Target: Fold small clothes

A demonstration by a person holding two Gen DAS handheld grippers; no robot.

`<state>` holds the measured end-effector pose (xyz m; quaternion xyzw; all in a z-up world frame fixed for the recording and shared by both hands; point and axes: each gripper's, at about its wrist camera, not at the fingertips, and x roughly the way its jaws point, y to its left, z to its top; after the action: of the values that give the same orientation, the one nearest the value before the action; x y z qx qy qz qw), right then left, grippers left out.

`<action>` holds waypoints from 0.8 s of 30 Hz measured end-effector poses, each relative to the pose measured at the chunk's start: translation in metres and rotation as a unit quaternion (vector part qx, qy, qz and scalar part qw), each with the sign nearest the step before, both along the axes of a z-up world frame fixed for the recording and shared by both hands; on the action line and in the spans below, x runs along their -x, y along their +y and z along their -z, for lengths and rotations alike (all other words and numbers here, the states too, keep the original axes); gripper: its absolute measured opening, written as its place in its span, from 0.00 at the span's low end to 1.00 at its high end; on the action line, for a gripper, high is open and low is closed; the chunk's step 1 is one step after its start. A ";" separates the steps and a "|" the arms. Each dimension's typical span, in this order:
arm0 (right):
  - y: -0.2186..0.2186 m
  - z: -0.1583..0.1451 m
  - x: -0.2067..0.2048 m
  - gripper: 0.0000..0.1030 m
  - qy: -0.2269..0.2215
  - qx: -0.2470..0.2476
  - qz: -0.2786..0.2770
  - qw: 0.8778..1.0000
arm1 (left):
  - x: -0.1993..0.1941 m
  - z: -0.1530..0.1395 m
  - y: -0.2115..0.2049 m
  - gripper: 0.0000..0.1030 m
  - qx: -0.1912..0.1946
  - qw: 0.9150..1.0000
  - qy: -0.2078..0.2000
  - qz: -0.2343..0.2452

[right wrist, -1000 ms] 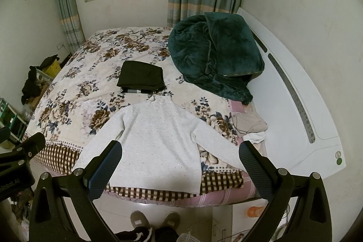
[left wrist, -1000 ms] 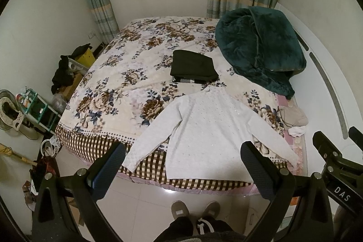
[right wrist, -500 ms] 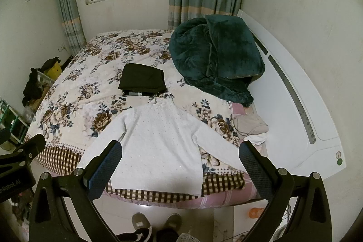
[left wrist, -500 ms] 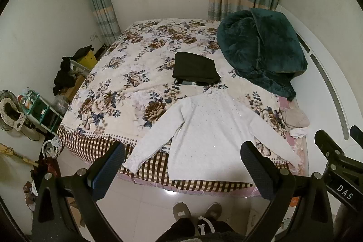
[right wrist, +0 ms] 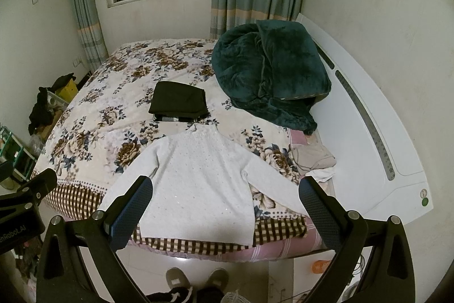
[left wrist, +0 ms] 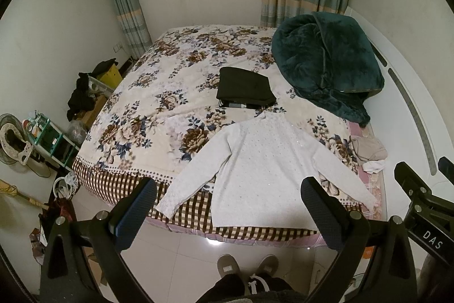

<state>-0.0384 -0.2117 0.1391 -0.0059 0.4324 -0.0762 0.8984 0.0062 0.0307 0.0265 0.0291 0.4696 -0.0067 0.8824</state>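
A white knit sweater [left wrist: 264,163] lies flat, sleeves spread, at the near edge of the flowered bed [left wrist: 159,104], its hem hanging over the edge. It also shows in the right wrist view [right wrist: 198,181]. Behind its collar lies a folded black garment [left wrist: 245,88], also in the right wrist view [right wrist: 178,101]. My left gripper [left wrist: 228,206] is open and empty, held in the air in front of the bed. My right gripper [right wrist: 225,206] is open and empty too, at the same height.
A dark green blanket [left wrist: 326,61] is heaped at the back right of the bed. Small beige and white clothes [left wrist: 371,152] lie by the white headboard [left wrist: 411,115]. Clutter and a shelf [left wrist: 48,132] stand on the floor to the left. My feet [left wrist: 247,266] are on the tiles.
Both grippers have drawn back and risen slightly from the bed; the sweater looks a little smaller and farther. Nothing on the bed has moved.
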 end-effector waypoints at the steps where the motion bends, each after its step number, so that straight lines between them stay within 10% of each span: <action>1: 0.000 0.001 0.001 1.00 -0.001 0.000 0.000 1.000 | 0.001 0.001 -0.001 1.00 0.000 1.000 0.000 0.000; 24: 0.007 -0.006 0.001 1.00 -0.003 -0.001 0.001 1.000 | 0.004 0.002 -0.002 1.00 0.000 1.000 -0.004 0.001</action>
<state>-0.0397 -0.2044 0.1450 -0.0048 0.4300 -0.0767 0.8996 0.0018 0.0287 0.0242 0.0293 0.4662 -0.0076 0.8842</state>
